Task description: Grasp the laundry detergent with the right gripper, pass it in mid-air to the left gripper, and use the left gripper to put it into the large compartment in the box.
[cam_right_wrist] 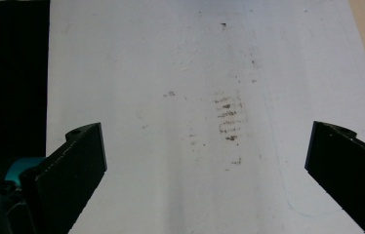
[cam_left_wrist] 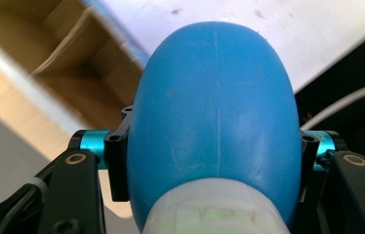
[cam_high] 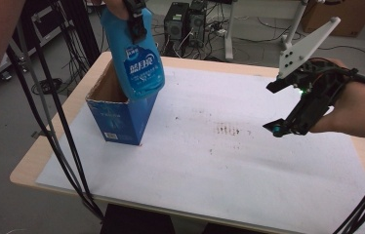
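A blue bottle (cam_high: 135,56) with a white label hangs over an open blue cardboard box (cam_high: 118,119) at the table's left, its lower end just inside the box's opening. My left gripper (cam_high: 135,22) is shut on the bottle's upper part. In the left gripper view the bottle (cam_left_wrist: 217,122) bulges between the two black jaws, with its white cap at the bottom and the box's brown inside (cam_left_wrist: 49,58) beyond it. My right gripper (cam_high: 274,107) hovers open above the right side of the table; its jaws stand wide apart over the white sheet (cam_right_wrist: 195,97) with nothing between them.
The white sheet (cam_high: 210,161) covers most of the wooden table (cam_high: 24,170) and bears a patch of dark smudges (cam_high: 227,130). Black cables (cam_high: 58,131) hang along the left edge. Computer towers (cam_high: 183,22) and a cardboard box stand on the floor behind.
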